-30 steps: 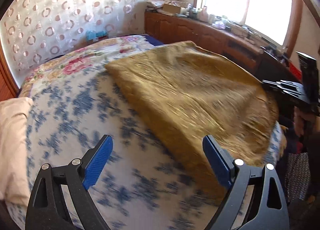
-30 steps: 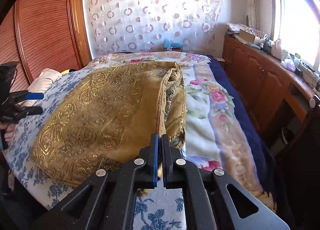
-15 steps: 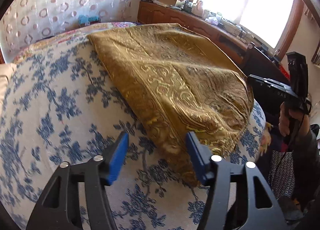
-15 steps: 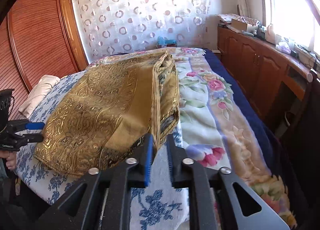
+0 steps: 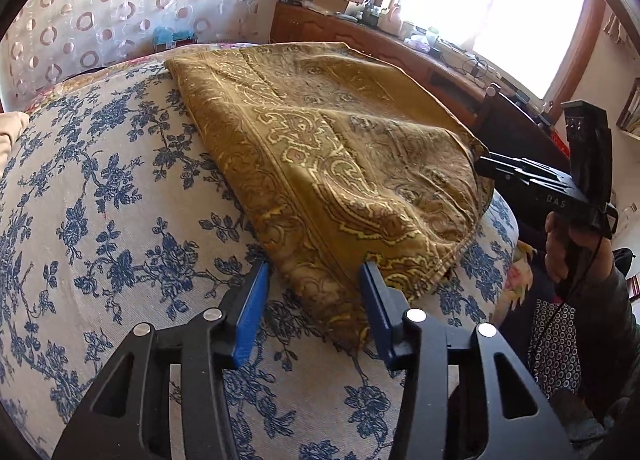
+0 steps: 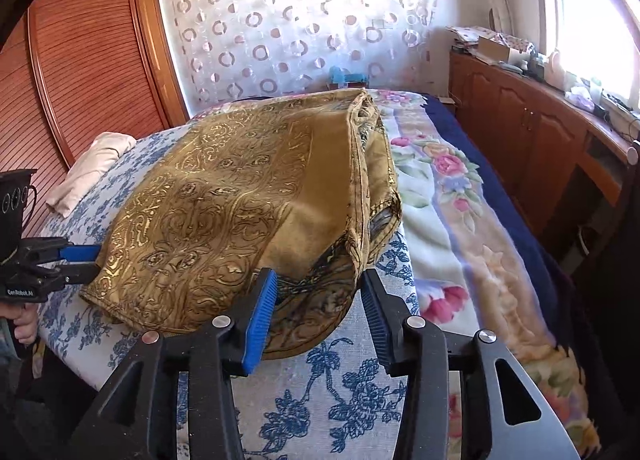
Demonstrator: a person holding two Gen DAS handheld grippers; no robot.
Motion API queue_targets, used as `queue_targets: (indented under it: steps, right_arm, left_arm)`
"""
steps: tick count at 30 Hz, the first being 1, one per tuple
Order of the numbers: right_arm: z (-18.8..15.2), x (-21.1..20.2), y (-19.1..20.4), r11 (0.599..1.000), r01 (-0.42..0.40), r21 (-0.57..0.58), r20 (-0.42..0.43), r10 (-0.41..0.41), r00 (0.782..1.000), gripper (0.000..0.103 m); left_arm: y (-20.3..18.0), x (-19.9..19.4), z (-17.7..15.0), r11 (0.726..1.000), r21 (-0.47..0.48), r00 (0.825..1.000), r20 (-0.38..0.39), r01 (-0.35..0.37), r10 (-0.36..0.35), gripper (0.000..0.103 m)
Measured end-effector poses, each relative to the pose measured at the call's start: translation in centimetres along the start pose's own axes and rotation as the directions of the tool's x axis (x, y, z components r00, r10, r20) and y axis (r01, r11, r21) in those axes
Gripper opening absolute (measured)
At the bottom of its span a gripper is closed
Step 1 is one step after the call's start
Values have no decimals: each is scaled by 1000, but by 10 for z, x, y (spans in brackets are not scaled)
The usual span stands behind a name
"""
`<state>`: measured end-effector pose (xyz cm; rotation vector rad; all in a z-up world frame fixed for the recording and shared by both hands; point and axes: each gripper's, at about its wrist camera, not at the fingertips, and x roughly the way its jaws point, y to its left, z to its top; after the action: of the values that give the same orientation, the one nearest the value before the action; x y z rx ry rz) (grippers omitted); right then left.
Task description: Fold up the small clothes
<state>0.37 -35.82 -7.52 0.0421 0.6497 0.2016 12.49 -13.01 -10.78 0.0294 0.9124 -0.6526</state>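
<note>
A golden-brown patterned cloth [image 5: 340, 147] lies folded on the bed's blue-flowered sheet [image 5: 100, 199]. My left gripper [image 5: 313, 276] hovers low over the cloth's near corner. That corner lies between its blue pads [image 5: 250, 308], which are closing and do not press on it. In the right wrist view the cloth [image 6: 224, 199] shows its folded edge on the right side. My right gripper [image 6: 320, 280] straddles the cloth's near rounded corner, and its jaws are opening with the fabric loose between them. Each gripper shows in the other's view: the left gripper [image 6: 76, 256] at the cloth's left corner, the right gripper [image 5: 486, 165] at the cloth's right edge.
A cream pillow [image 6: 92, 167] lies at the bed's left side by a louvred wooden wardrobe [image 6: 80, 79]. A flowered blanket [image 6: 448, 187] covers the bed's right half. A wooden cabinet [image 6: 520, 119] with clutter runs under the window. A person's hand [image 5: 560, 236] holds the right gripper.
My left gripper dropped toward the cloth's near corner and its jaws narrowed around it. My right gripper's jaws went from shut on the cloth's edge to apart, letting the fabric go.
</note>
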Motion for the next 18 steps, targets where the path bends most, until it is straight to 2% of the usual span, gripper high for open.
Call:
queue_targets:
  steps: [9, 12, 13, 15, 18]
  right_arm:
    - [-4, -10, 10, 1000, -5, -17, 22, 6, 1000, 47]
    - [-4, -12, 15, 1000, -14, -27, 31, 15, 999, 51]
    - [-4, -13, 16, 999, -18, -30, 34, 19, 999, 54]
    - [-3, -15, 20, 999, -25, -36, 41, 26, 999, 56]
    - [-3, -19, 30, 998, -43, -55, 47, 46, 998, 57]
  left_arm:
    - [0, 0, 0, 1000, -4, 1000, 4, 2, -1, 46]
    - [0, 0, 1, 1000, -2, 1000, 5, -1, 1, 46]
    - [-1, 0, 1, 1000, 0, 1000, 4, 1, -1, 42]
    - [-2, 2, 1, 999, -4, 999, -10, 41, -41, 22]
    - [-6, -4, 8, 998, 7, 998, -2, 58, -58, 9]
